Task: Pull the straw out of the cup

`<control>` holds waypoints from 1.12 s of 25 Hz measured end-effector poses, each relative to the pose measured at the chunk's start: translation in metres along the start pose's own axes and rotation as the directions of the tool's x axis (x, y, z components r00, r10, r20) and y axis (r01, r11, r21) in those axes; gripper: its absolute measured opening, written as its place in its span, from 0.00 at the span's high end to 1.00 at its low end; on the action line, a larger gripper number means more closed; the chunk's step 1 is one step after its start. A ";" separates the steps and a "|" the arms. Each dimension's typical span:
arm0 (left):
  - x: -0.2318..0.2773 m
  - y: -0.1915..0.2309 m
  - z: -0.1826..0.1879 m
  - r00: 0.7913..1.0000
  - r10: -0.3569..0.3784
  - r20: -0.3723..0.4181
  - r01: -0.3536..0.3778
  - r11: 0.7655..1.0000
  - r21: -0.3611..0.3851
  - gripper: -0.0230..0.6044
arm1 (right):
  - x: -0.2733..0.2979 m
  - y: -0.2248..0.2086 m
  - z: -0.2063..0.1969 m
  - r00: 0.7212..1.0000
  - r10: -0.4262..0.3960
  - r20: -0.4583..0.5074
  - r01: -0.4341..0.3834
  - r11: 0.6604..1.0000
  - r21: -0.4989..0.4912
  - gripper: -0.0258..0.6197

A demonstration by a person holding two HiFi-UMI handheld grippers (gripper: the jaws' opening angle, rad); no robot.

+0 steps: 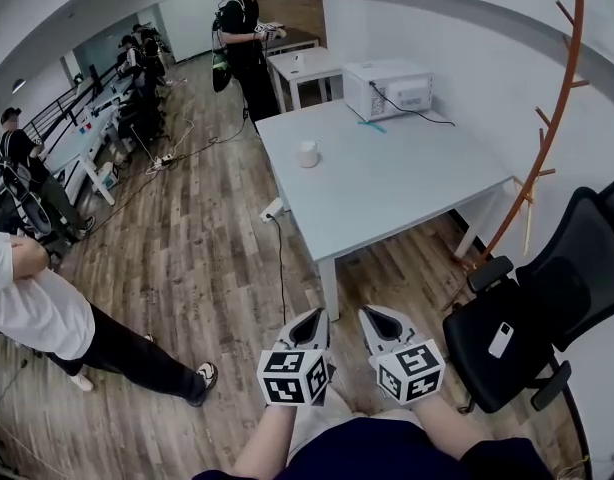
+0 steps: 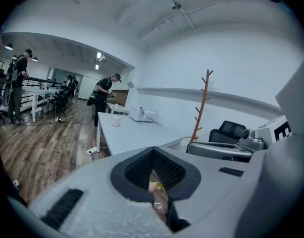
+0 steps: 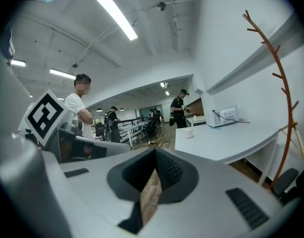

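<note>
A small white cup (image 1: 307, 154) stands on the pale grey table (image 1: 407, 183), near its far left edge. It also shows small in the left gripper view as the cup (image 2: 116, 121) and in the right gripper view as the cup (image 3: 188, 132). No straw can be made out at this distance. My left gripper (image 1: 312, 317) and right gripper (image 1: 380, 315) are held side by side close to my body, over the wooden floor and well short of the table. Both are shut, and nothing sits between the left gripper's (image 2: 153, 155) jaws or the right gripper's (image 3: 155, 155).
A white appliance (image 1: 389, 88) with a cable sits at the table's far end. A black office chair (image 1: 547, 308) with a phone (image 1: 501, 339) on its seat stands to my right, beside an orange coat stand (image 1: 552, 128). A person (image 1: 47, 313) stands left; another (image 1: 249, 38) beyond the table.
</note>
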State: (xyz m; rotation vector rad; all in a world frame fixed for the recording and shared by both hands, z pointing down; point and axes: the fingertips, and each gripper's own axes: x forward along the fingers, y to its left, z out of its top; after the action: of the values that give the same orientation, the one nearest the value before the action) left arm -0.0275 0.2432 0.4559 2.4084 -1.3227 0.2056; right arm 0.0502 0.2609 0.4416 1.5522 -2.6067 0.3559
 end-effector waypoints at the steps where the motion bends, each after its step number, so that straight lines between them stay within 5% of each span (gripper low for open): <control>1: 0.000 -0.001 0.000 1.000 0.002 0.001 -0.002 1.000 0.000 0.94 | -0.001 0.000 0.001 1.000 0.007 0.006 -0.007 1.000 0.003 0.92; 15: 0.018 -0.016 -0.005 1.000 -0.005 -0.015 0.005 1.000 0.016 0.94 | -0.004 -0.025 0.002 1.000 -0.003 0.011 0.003 0.999 0.037 0.92; 28: 0.082 0.022 0.020 1.000 -0.018 -0.024 0.018 1.000 0.021 0.94 | 0.058 -0.063 0.017 0.999 -0.031 0.017 0.030 0.999 0.039 0.92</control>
State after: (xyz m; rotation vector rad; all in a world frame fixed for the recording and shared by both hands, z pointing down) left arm -0.0023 0.1611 0.4686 2.4271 -1.2940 0.2444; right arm 0.0788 0.1784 0.4455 1.6125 -2.6013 0.3946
